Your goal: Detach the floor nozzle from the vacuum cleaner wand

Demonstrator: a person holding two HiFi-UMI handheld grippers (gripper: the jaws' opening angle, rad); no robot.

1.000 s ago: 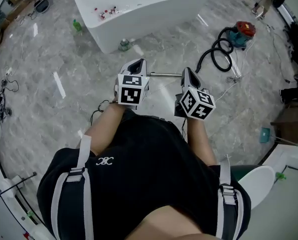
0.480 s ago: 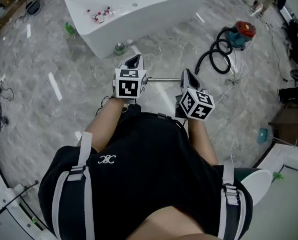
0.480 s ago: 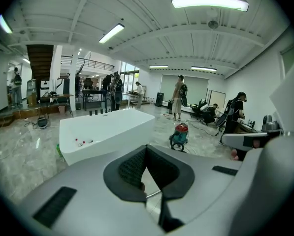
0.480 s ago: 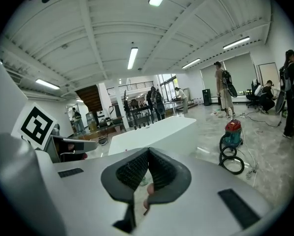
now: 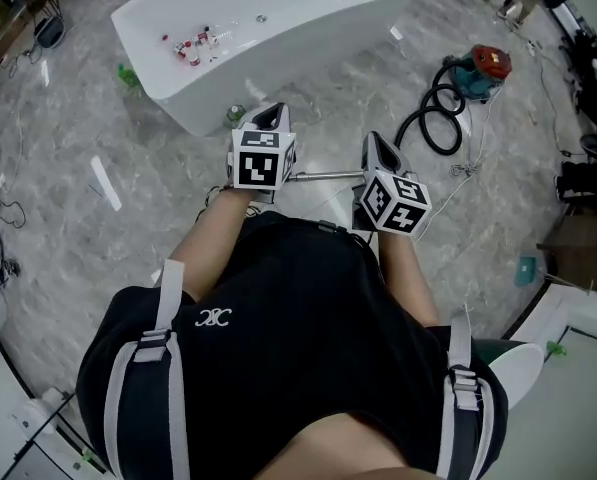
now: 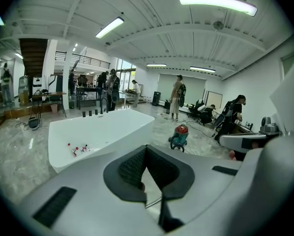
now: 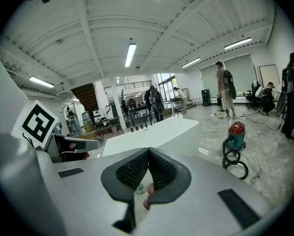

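The vacuum's thin metal wand (image 5: 328,176) lies on the floor, a short stretch showing between my two grippers; its ends are hidden under them, and I see no floor nozzle. A sliver of the wand (image 6: 154,203) shows under the left jaws. The red and teal vacuum body (image 5: 489,62) with its coiled black hose (image 5: 430,120) sits at the upper right. My left gripper (image 5: 268,114) and right gripper (image 5: 376,142) hang side by side above the wand, both shut with nothing between the jaws. The closed left gripper (image 6: 147,149) and right gripper (image 7: 149,154) point across the room.
A white bathtub (image 5: 308,28) holding several small items stands just ahead of the left gripper. A small bottle (image 5: 236,115) rests at its base, a green one (image 5: 126,73) farther left. Cables and gear line the left and right edges. People stand in the distance.
The bathtub and floor have slid down and left in the head view as the person moves forward. Both grippers travel along, still shut. The wand now lies nearer the body.
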